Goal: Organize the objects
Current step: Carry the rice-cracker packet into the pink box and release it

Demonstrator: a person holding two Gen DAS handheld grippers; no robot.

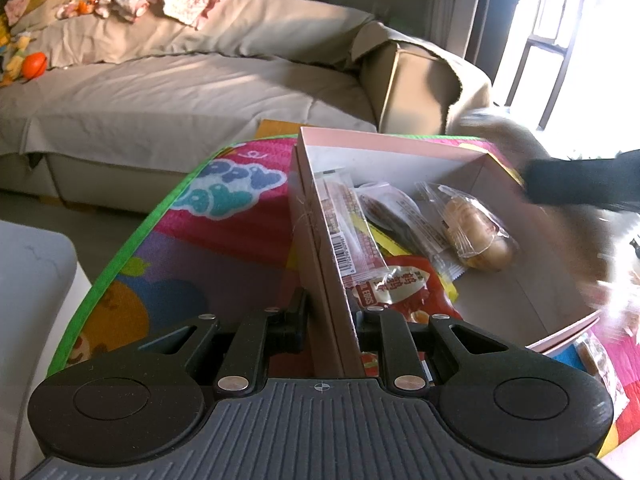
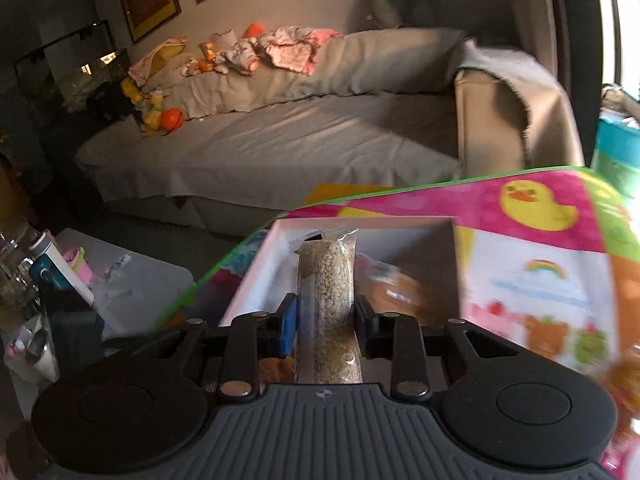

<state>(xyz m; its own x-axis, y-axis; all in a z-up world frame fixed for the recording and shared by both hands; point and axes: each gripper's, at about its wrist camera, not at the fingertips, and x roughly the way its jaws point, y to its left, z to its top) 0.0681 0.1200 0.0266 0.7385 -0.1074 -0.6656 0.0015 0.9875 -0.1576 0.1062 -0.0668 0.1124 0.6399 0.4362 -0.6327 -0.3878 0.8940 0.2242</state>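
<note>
A pink-rimmed cardboard box [image 1: 384,145] lies on a colourful play mat [image 1: 224,248]. My left gripper [image 1: 330,320] is shut on the box's near left wall. Inside lie a long barcode snack bar [image 1: 348,224], a red snack packet [image 1: 404,284] and a wrapped bun [image 1: 476,232]. A blurred dark shape [image 1: 580,188] crosses over the box's right side. In the right wrist view my right gripper [image 2: 326,316] is shut on a clear packet of grain snack [image 2: 326,280], held upright above the same box [image 2: 360,226].
A grey sofa [image 1: 180,92] with clothes and toys runs along the back. A white side table [image 2: 132,280] with bottles stands to the left of the mat. More wrapped snacks [image 1: 600,364] lie on the mat at the box's right. A window [image 1: 560,40] glares at the right.
</note>
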